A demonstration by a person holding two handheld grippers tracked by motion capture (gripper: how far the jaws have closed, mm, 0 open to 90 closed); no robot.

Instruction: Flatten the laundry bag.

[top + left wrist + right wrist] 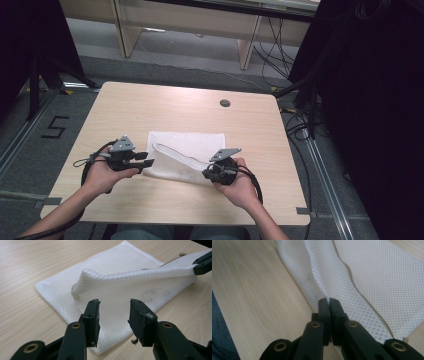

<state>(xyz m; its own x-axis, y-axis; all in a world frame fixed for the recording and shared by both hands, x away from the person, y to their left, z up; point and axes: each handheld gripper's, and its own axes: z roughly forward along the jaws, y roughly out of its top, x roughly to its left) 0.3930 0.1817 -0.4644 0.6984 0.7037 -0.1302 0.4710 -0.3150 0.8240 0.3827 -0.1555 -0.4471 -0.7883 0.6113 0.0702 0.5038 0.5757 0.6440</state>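
My right gripper (328, 300) pinches the white mesh bag's (187, 150) lifted flap at 5 o'clock; my left gripper (114, 305), jaws apart, empty, at 9 o'clock. Folding barely begun.

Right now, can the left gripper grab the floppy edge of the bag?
Probably yes. The left gripper has open jaws aimed at the bag, whose lifted edge hangs just ahead with nothing between.

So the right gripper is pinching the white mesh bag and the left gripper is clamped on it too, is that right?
Not quite. The right gripper does pinch the white mesh bag, but the left gripper is open, its pads off the mesh, as the left gripper view shows.
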